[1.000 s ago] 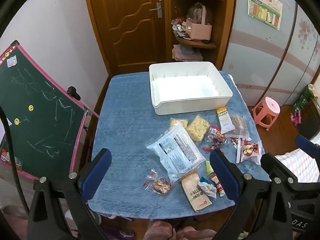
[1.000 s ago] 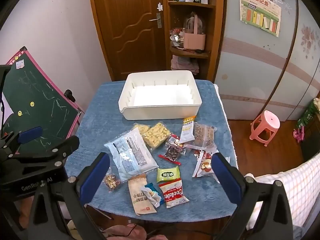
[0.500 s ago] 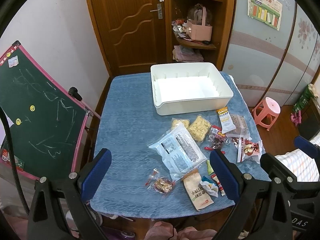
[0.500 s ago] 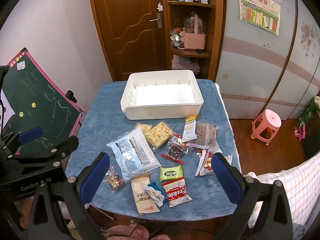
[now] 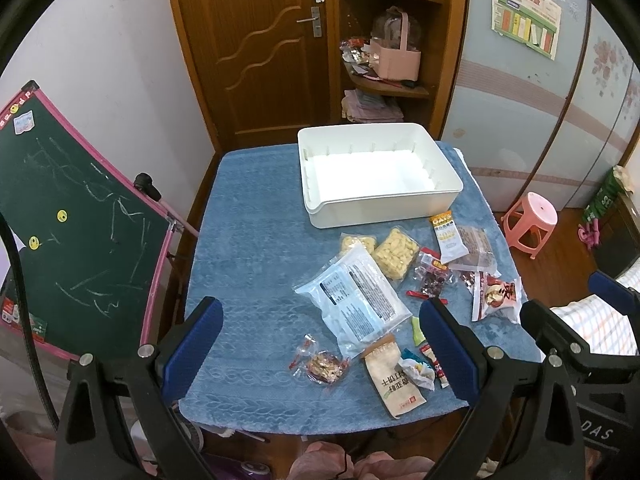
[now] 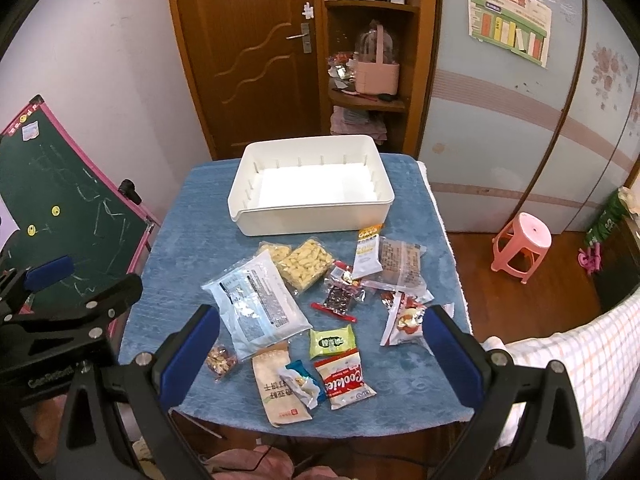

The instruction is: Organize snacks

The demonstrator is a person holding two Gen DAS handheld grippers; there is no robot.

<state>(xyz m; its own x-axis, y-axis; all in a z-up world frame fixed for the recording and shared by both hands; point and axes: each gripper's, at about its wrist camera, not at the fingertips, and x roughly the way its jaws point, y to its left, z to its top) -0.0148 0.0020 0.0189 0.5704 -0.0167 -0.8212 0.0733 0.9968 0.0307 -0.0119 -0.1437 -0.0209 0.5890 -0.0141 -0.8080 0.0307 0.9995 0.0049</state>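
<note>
Meanwhile, both views have crept slightly nearer the worktop over the last second, and nothing on it has shifted, so I judge the sorting has not begun. The left gripper (image 5: 320, 348) and the right gripper (image 6: 320, 352) hang above the near edge, each with its blue-padded jaws wide apart and holding nothing. The white rectangular plastic bin (image 6: 372, 208) stands empty at the far side of the blue textured cloth (image 5: 248, 248) that covers the worktop. The snack packets lie loose in front of it, towards the right: a large pale blue pouch (image 6: 256, 300), a clear bag of yellow puffs (image 6: 306, 266), a red-and-white cookie packet (image 6: 346, 378) and a tan paper packet (image 6: 276, 388) nearest. Beyond stand a wooden door (image 5: 256, 48), a green chalkboard (image 5: 68, 232) on the left and a pink plastic stool (image 6: 522, 242) on the right.
</note>
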